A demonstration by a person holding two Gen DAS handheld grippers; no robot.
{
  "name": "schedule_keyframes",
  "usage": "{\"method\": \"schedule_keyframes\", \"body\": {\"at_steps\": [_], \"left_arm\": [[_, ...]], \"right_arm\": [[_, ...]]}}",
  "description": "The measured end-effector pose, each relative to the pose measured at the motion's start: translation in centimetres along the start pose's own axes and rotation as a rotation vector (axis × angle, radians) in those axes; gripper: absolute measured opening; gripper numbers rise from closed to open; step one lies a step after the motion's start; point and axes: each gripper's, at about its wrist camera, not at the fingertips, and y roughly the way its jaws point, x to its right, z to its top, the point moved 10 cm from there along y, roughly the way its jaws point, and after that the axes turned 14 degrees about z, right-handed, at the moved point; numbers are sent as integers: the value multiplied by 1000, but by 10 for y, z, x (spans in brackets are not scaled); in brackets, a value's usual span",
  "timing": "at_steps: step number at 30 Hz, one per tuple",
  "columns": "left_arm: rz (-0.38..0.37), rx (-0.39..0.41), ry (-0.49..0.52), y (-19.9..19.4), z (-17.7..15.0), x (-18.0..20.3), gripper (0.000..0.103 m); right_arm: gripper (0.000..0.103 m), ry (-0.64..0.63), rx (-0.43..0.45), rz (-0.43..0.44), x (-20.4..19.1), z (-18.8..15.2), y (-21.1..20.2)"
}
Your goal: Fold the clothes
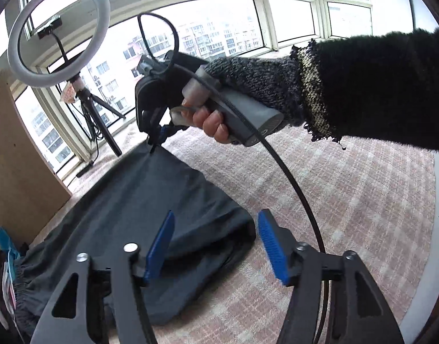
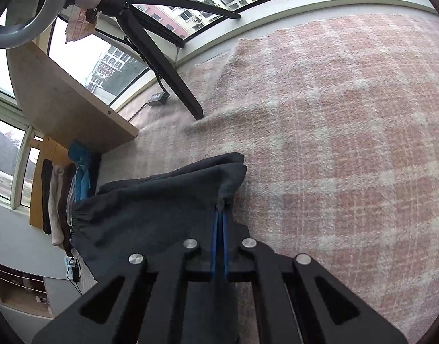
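Note:
A dark grey garment (image 1: 150,200) with an elastic waistband lies partly folded on a pink checked blanket (image 1: 348,200). My left gripper (image 1: 216,243) hovers open above the garment's near right corner, with nothing between its blue pads (image 1: 272,246). In the left wrist view, a hand (image 1: 213,120) in a grey knit glove holds my right gripper (image 1: 156,137), which pulls the garment's far corner up into a peak. In the right wrist view, my right gripper (image 2: 219,223) is shut on the edge of the garment (image 2: 150,215), and the fabric bunches at its tips.
A ring light (image 1: 58,37) on a tripod (image 2: 167,66) stands by the windows at the blanket's far edge. A wooden board (image 2: 70,106) rises on the left, with stacked clothes (image 2: 64,200) beside it. A black cable (image 1: 291,186) hangs from the right gripper's handle.

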Motion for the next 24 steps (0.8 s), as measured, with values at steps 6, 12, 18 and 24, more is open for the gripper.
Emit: {"method": "schedule_keyframes", "body": {"at_steps": [6,12,18,24], "left_arm": [[-95,-154,104,50,-18,41,70],[-165,-184,-19,63,-17,31,4],[-239,-101,-279,21,0,-30,3],[-232,-17,-599,-32,-27,-133,3]], "right_arm": [[3,28,-10,-25,10,-1,5],[3,35,-5,-32,11,0,-1],[3,27,63,-13,-33,8,-25],[3,-78,108,2,-142,19,-29]]}}
